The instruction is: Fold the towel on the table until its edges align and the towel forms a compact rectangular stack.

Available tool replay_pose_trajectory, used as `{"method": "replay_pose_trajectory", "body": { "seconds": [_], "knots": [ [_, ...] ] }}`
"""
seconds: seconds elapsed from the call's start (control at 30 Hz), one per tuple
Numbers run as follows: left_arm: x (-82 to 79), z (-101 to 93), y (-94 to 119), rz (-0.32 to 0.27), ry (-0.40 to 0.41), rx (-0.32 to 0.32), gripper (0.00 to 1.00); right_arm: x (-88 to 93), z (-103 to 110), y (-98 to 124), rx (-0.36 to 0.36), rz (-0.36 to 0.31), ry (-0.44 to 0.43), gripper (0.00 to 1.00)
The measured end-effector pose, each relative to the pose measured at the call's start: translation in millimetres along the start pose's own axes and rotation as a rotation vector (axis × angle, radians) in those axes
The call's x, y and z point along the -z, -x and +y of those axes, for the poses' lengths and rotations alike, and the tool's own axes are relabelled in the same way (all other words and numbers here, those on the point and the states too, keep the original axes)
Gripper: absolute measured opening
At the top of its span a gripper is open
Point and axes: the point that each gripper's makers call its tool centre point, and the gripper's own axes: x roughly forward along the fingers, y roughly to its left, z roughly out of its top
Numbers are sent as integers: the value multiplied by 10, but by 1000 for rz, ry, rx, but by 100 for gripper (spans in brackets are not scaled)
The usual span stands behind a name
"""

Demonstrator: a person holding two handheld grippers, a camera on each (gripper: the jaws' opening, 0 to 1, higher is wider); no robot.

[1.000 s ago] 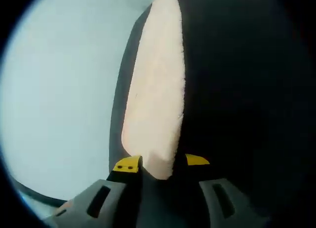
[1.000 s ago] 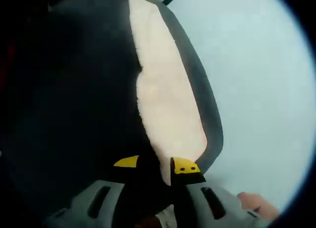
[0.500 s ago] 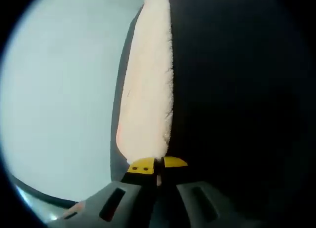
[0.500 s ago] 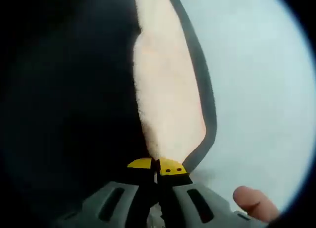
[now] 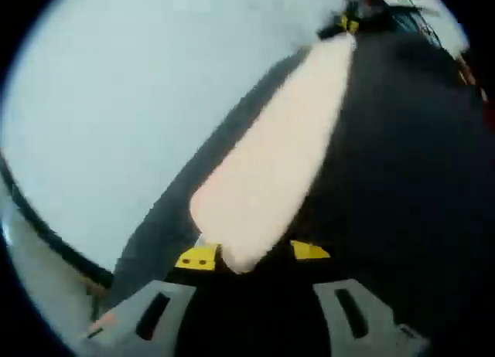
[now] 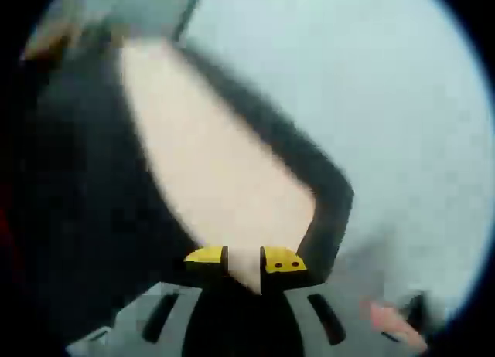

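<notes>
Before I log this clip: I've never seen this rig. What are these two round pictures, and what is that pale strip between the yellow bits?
No robot here: a person holds a claw in each hand, and a fisheye camera rides on each, looking forward along its jaws. In the left gripper view, the left claw shows its yellow-tipped jaws apart, with the corner of a pale towel between them. In the right gripper view, the right claw has its jaws closer, the towel pinched between them. The towel stretches between the two claws; the other claw shows at its far end. Below lies the light table. The right gripper view is blurred.
</notes>
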Motion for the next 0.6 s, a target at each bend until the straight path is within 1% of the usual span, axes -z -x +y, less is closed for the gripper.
{"method": "replay_pose_trajectory", "body": {
  "seconds": [0.03,0.07,0.1,0.13,0.17,0.2,0.23,0.27,0.3,0.33,0.37,0.4,0.43,0.47,0.5,0.53,0.57,0.6],
  "knots": [
    [-33,-26,52,-54,202,-1,38,-146,-92,79,46,-60,-170,13],
    [-66,-58,95,-99,412,0,36,-195,-177,150,106,-88,-360,13],
    [-101,-80,131,-136,616,-1,36,-152,-232,201,169,-86,-542,15],
    [-132,-82,158,-167,794,-9,37,-112,-247,224,205,-81,-625,17],
    [-143,-59,174,-191,932,-29,37,-24,-213,248,258,-67,-722,18],
    [-119,-13,179,-210,1011,-64,37,132,-198,252,307,-38,-814,18],
    [-64,35,180,-227,1032,-114,37,310,-151,238,351,3,-910,19],
    [-11,10,188,-242,1035,-151,37,510,-92,221,375,47,-1008,19],
    [53,2,169,-239,1025,-159,36,676,-35,173,390,50,-1113,19],
    [119,112,152,-294,1065,-203,36,915,62,120,400,82,-1295,22],
    [147,212,172,-361,1087,-241,35,1061,103,104,429,85,-1423,25],
    [169,266,196,-398,1077,-272,34,1141,107,98,469,37,-1441,25],
    [167,292,220,-405,1073,-293,33,1175,93,95,495,10,-1429,22],
    [43,270,332,-436,966,-352,30,1201,140,94,537,-53,-1450,19],
    [-48,314,422,-455,775,-447,28,1189,238,80,552,-100,-1485,19],
    [-38,411,470,-430,638,-537,27,1207,270,33,537,-114,-1551,21],
    [-37,383,479,-426,575,-558,27,1187,268,27,542,-171,-1592,19],
    [-77,286,375,-458,580,-491,26,1224,290,50,568,-141,-1581,17]
  ]
}}
